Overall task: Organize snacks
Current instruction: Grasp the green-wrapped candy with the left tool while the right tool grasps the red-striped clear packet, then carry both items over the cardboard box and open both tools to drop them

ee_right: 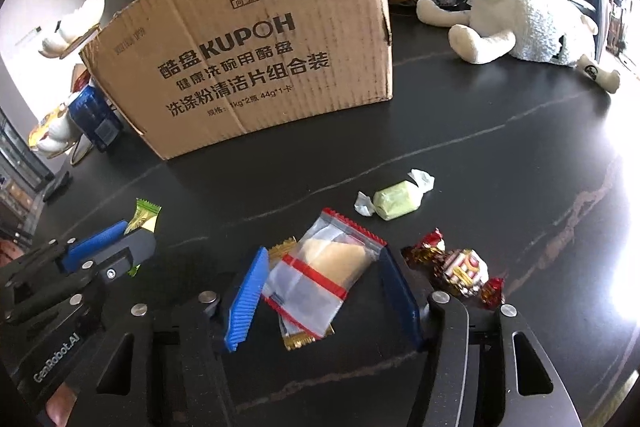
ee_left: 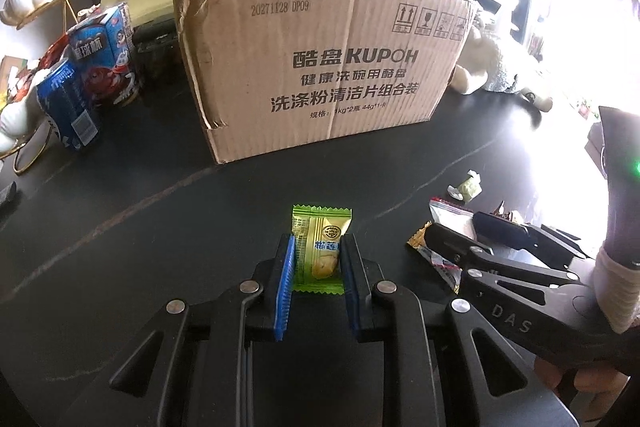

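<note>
My left gripper (ee_left: 318,241) is shut on a green wrapped snack (ee_left: 322,227), held just above the black table; the right wrist view shows the same gripper (ee_right: 132,231) and the green wrapper (ee_right: 146,213) at the left. My right gripper (ee_right: 323,253) stands open low over the table, its blue pads either side of a clear packet with red stripes (ee_right: 320,267), which lies flat on a gold-edged packet (ee_right: 298,341). A pale green twist-wrapped candy (ee_right: 396,205) and a red-gold candy (ee_right: 460,267) lie close by. The cardboard box (ee_left: 320,67) stands behind.
Blue snack boxes (ee_left: 100,67) and a blue can (ee_left: 68,107) stand left of the cardboard box, beside white ornaments on gold stands. A white plush toy (ee_right: 520,23) lies at the back right. The dark table (ee_right: 480,147) stretches between the box and the candies.
</note>
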Demonstrator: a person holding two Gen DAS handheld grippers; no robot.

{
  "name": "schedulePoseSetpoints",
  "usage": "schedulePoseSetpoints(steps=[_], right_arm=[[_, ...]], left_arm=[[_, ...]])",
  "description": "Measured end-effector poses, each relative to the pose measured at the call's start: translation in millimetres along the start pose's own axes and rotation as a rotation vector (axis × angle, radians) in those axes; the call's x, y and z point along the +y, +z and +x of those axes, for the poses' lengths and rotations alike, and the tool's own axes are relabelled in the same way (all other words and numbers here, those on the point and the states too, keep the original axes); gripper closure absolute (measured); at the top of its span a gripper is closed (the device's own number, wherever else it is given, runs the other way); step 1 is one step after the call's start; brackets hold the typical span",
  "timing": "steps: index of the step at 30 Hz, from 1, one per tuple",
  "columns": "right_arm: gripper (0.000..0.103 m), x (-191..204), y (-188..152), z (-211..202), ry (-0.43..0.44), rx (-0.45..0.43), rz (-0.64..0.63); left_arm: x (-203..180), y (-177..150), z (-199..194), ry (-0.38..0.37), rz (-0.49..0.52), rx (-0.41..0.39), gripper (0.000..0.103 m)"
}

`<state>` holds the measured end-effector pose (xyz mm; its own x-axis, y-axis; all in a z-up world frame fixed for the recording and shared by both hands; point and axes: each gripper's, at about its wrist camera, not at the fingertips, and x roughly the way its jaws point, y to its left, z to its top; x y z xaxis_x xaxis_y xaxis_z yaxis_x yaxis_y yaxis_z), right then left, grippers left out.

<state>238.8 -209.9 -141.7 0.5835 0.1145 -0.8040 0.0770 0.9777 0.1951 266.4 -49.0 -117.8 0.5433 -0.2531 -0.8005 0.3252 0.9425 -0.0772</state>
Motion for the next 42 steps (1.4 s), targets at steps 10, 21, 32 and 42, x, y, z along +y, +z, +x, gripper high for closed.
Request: schedulePoseSetpoints(steps=[10, 21, 32, 42], right_arm=[[0.062, 5, 3, 4, -0.009, -0.017, -0.03], [0.069, 9, 4, -10, -0.028, -0.061, -0.068], [0.069, 18, 15, -59, -0.024, -0.178, -0.115], [0.069, 31, 22, -108, -0.026, -0.301, -0.16]], left_arm=[[0, -1, 2, 0.005, -0.004, 0.007, 0.08], [-4, 2, -10, 0.012, -0.004, -0.014, 0.08], [-12, 11, -48, 0.019, -0.005, -0.091, 0.08], [-16, 26, -92, 0.03, -0.004, -0.191, 0.08]])
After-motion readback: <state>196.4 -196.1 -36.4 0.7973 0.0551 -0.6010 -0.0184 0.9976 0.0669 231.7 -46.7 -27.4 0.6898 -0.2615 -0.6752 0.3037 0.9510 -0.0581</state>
